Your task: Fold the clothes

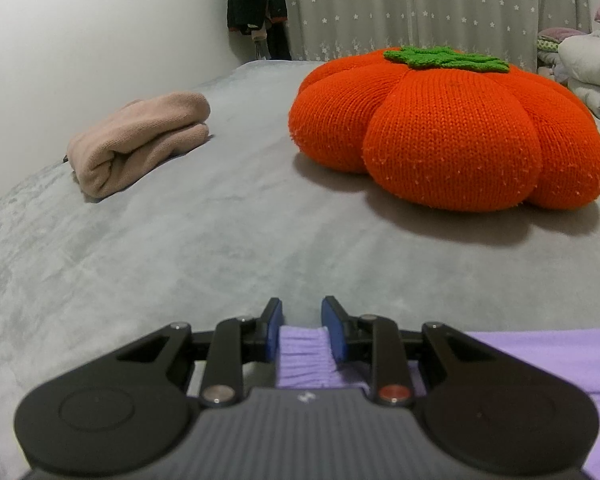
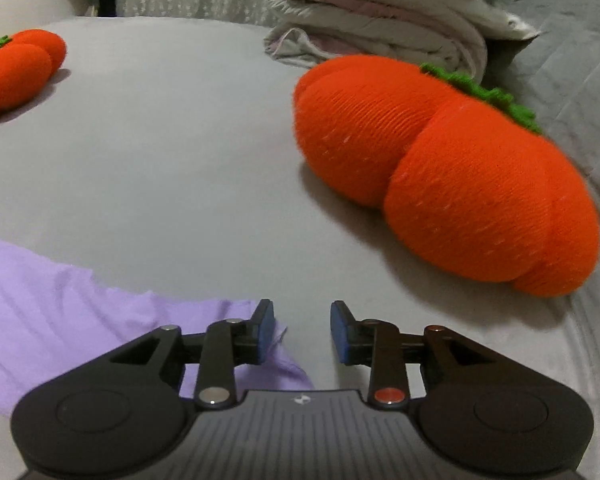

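Two grippers inspected, both low over the grey bed cover (image 1: 220, 248). My left gripper (image 1: 302, 330) has its blue pads pinched on the ribbed cuff of the lilac garment (image 1: 304, 354), which spreads flat to my right across the cover. My right gripper (image 2: 302, 332) stands with jaws spread and nothing between them; the garment's edge (image 2: 60, 300) lies under my left finger. Further out sit two orange knitted pumpkin cushions (image 1: 448, 128) (image 2: 452, 184), well apart. A folded pink knit (image 1: 140, 140) lies at far left. Folded quilts (image 2: 380, 32) are stacked beyond, before a star-print curtain (image 1: 420, 4).
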`<state>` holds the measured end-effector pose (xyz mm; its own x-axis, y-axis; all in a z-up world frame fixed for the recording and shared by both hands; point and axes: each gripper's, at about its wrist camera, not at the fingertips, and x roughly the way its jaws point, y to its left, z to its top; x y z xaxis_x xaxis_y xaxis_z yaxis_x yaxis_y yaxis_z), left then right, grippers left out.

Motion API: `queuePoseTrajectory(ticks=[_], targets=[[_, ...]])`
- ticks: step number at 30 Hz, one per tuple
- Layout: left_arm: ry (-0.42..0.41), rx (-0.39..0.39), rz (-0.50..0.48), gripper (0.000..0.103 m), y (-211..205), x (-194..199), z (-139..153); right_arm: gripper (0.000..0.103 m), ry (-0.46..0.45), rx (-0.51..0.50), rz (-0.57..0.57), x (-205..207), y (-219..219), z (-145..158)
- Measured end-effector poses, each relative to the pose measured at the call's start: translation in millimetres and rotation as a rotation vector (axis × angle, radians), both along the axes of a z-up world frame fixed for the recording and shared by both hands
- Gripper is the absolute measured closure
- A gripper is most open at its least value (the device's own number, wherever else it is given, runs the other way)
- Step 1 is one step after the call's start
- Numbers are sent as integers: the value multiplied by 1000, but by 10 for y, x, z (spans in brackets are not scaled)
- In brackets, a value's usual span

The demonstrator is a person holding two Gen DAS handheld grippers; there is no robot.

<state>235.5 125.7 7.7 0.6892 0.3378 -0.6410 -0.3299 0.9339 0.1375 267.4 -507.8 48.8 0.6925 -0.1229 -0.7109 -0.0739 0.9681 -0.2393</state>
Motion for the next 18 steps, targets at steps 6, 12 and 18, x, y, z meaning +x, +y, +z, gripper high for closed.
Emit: queuePoseTrajectory(ticks=[6,12,18], targets=[[-1,2,-1,79,2,-2,-15,70,-115,228,-52,-164,-228,142],[0,2,-3,79,-1,-1,-20,71,-19,77,-1,-161,-20,-62],[6,3,-12,79,5,-1,-15,99,-17,40,22,-169,94,-122]])
